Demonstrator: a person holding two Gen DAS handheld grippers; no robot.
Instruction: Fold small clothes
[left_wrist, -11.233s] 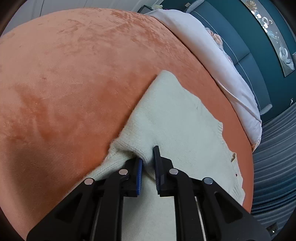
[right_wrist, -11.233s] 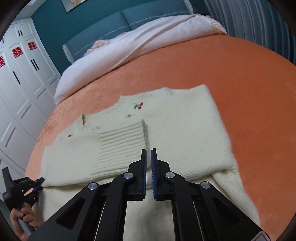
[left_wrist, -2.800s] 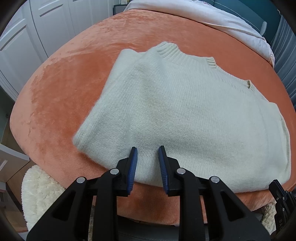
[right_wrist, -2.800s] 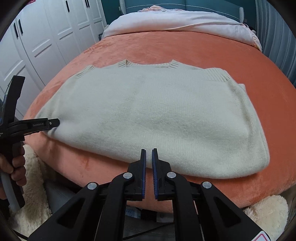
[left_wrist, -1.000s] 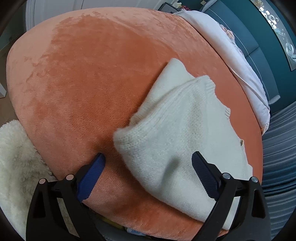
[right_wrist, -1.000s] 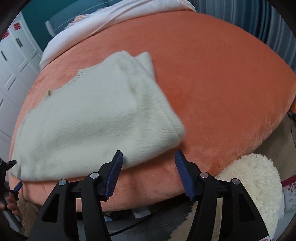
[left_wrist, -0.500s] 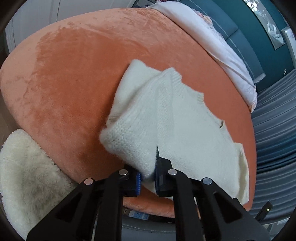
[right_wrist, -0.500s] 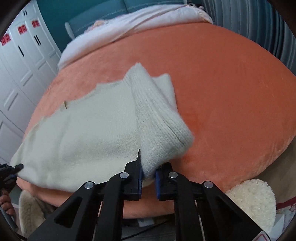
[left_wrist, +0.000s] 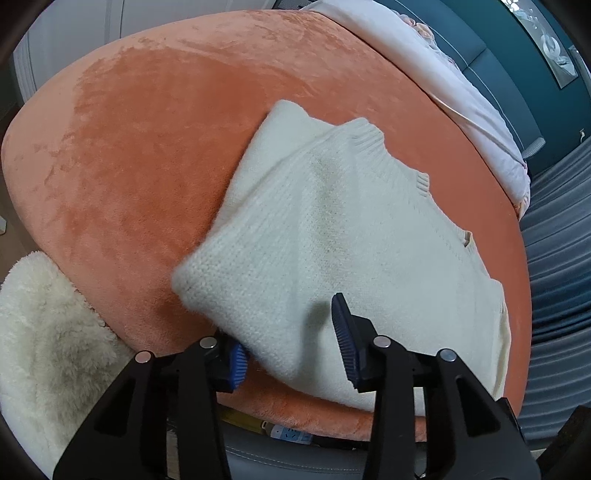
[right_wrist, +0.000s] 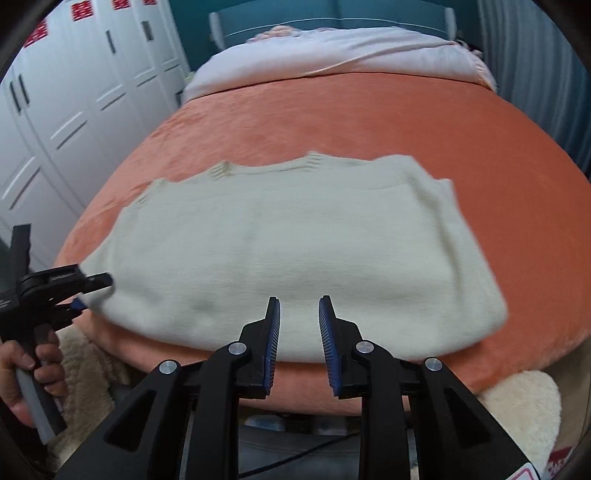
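A cream knitted sweater (left_wrist: 332, 221) lies folded and flat near the front edge of the bed, its ribbed collar on the far side. My left gripper (left_wrist: 288, 328) is at the sweater's near left corner with its jaws opening. That corner lies loosely between them, one pad (left_wrist: 236, 360) tucked under the edge, the other pad (left_wrist: 343, 339) standing clear above the knit. In the right wrist view the sweater (right_wrist: 295, 240) spreads wide. My right gripper (right_wrist: 299, 301) hovers over its near edge, jaws opening with nothing between them. A hand holds the left gripper (right_wrist: 74, 288) at the sweater's left corner.
The bed is covered by an orange plush blanket (right_wrist: 369, 118), with a white duvet (right_wrist: 332, 48) at its head. A fluffy cream rug (left_wrist: 44, 325) lies on the floor by the bed's front edge. White wardrobe doors (right_wrist: 74, 92) stand to the left.
Half a second ago both grippers were shut on raised corners of the sweater. Both have since let go and the sweater lies flat. The right gripper rose and swung over the near edge.
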